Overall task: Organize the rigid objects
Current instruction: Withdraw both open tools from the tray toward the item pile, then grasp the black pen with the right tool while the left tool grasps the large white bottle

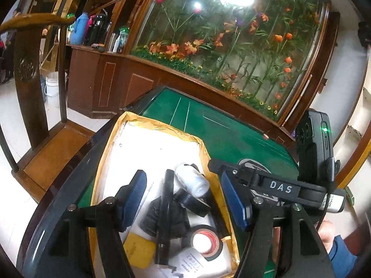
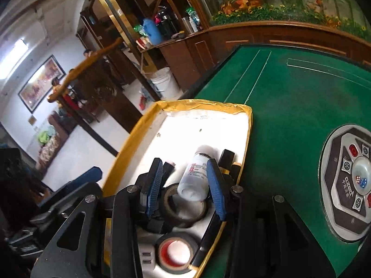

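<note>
Above a shallow box [image 1: 102, 162] with yellow-taped edges, on the near left part of a green table [image 1: 222, 134], both claws hang with nothing pinched. Left claw [image 1: 185, 199] stands spread wide over a black strip-like thing [image 1: 165, 210]. Right claw [image 2: 185, 185] is partly spread, a white bottle [image 2: 197, 176] lying between its blue pads without clear contact. Near the bottle lie a black tape roll [image 2: 178, 206] and a red-cored roll [image 2: 176, 254].
</note>
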{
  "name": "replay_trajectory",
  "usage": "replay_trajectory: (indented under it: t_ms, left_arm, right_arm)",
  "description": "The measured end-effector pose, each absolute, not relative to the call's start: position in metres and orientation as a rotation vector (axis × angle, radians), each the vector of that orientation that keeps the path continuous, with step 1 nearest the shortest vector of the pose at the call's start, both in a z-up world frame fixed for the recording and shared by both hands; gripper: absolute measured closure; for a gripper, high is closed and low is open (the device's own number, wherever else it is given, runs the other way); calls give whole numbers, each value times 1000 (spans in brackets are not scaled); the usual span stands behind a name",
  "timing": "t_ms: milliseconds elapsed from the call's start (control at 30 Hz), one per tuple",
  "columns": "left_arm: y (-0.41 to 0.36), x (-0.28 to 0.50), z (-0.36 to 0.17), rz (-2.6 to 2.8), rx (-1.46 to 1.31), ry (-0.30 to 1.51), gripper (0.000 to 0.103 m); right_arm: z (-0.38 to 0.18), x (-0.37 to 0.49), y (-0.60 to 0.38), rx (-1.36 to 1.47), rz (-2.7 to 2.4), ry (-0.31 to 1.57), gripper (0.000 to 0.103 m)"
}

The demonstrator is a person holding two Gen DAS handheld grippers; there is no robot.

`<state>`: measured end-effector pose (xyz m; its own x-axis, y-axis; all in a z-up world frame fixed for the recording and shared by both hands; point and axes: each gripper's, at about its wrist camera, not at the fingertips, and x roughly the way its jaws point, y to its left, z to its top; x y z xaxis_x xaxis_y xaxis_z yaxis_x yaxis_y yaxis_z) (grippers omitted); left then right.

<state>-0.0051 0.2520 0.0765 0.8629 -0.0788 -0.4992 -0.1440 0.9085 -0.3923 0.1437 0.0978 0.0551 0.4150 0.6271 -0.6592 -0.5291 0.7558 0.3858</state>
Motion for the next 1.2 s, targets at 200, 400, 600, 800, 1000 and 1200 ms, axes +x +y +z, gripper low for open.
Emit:
replay_trajectory:
  t_ms: [200, 400, 600, 800, 1000, 1200]
  left_arm:
    - [238, -12, 82, 7, -446, 526, 35]
    - [203, -19, 84, -58, -387, 544, 35]
    - [171, -21, 81, -147, -356, 561, 35]
    - [138, -20, 84, -195, -275, 591, 35]
    - [116, -15, 79, -227, -238, 622, 35]
    - [102, -16, 76, -238, -213, 639, 35]
  right_arm:
    - [65, 131, 77, 171, 748, 870, 63]
    - [71, 108, 22, 160, 718, 835, 63]
    - [77, 108, -102, 175, 461, 758, 63]
    - [69, 133, -210, 73, 50, 734, 64]
    - [23, 167, -267, 280, 45, 905, 64]
    - [12, 166, -252, 332, 152, 928, 63]
